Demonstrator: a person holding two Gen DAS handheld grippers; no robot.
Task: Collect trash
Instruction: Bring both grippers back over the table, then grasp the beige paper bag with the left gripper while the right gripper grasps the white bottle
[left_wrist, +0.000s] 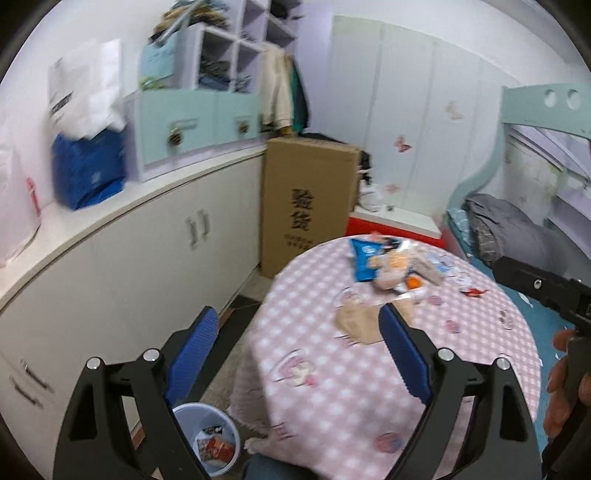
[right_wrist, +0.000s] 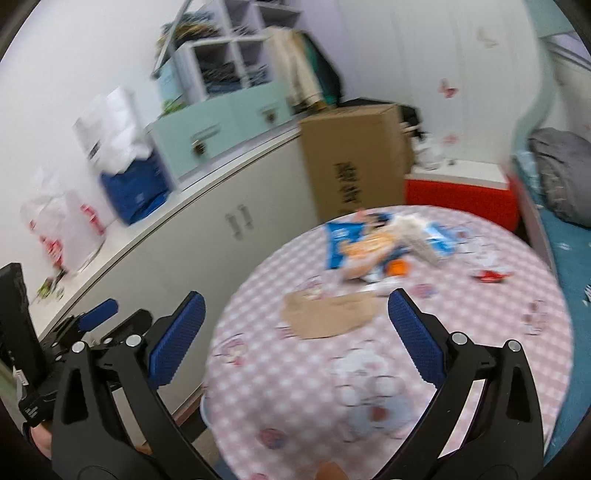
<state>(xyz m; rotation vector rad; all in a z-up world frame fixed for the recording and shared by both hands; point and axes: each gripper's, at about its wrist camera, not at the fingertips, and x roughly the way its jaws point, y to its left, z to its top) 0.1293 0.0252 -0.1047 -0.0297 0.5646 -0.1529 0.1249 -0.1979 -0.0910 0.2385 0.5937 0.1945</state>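
A round table (left_wrist: 332, 398) with a pink checked cloth holds a heap of trash at its far side: a blue snack bag (left_wrist: 364, 258), pale wrappers (left_wrist: 397, 271), a small red wrapper (left_wrist: 474, 292) and a flat brown paper bag (left_wrist: 360, 321). The same heap (right_wrist: 373, 247) and brown bag (right_wrist: 328, 314) show in the right wrist view. My left gripper (left_wrist: 299, 325) is open and empty above the table's left edge. My right gripper (right_wrist: 295, 308) is open and empty above the table's near side. A pale blue bin (left_wrist: 208, 435) with wrappers inside stands on the floor, lower left.
A white cabinet (left_wrist: 147, 258) runs along the left, with bags and a teal drawer unit on top. A tall cardboard box (left_wrist: 306, 206) and a red box (left_wrist: 391, 227) stand behind the table. A bed (left_wrist: 517, 236) is at right.
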